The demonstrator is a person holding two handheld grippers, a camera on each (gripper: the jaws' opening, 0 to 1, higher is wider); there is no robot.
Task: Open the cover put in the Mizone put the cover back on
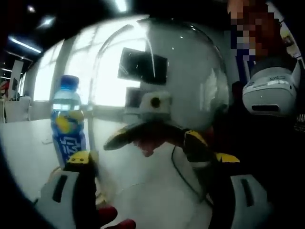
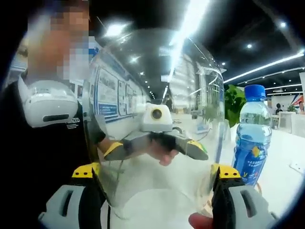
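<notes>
A clear domed cover (image 1: 190,81) is held up off the white table (image 1: 28,152) between the two grippers, one on each side of it. In the left gripper view, the left gripper (image 1: 157,167) has its yellow-tipped jaws spread wide around the near side of the dome; the left jaw sits at the dome's edge and the right jaw is against the curved wall, so the claw looks clamped on the cover. Through the plastic the other gripper shows, its jaws pointing outward to either side.

In the right gripper view, the right gripper (image 2: 157,179) grips the same cover (image 2: 157,105) from the opposite side — both yellow tips press against the lower rim, one at each edge of the dome. A fingertip (image 2: 202,220) of the person shows at the bottom between the jaws. Through the dome the left gripper's jaws appear, splayed, with a hand behind them.

The Mizone bottle (image 1: 68,119) stands upright on the table, blue cap on, yellow and blue label facing out. It is outside the cover, beside it — to the left of the dome in the left gripper view, and to the right of it in the right gripper view (image 2: 252,136). The bottle is apart from both grippers.

A person in dark clothes stands just behind the cover, with a white device (image 2: 47,109) at the chest.
</notes>
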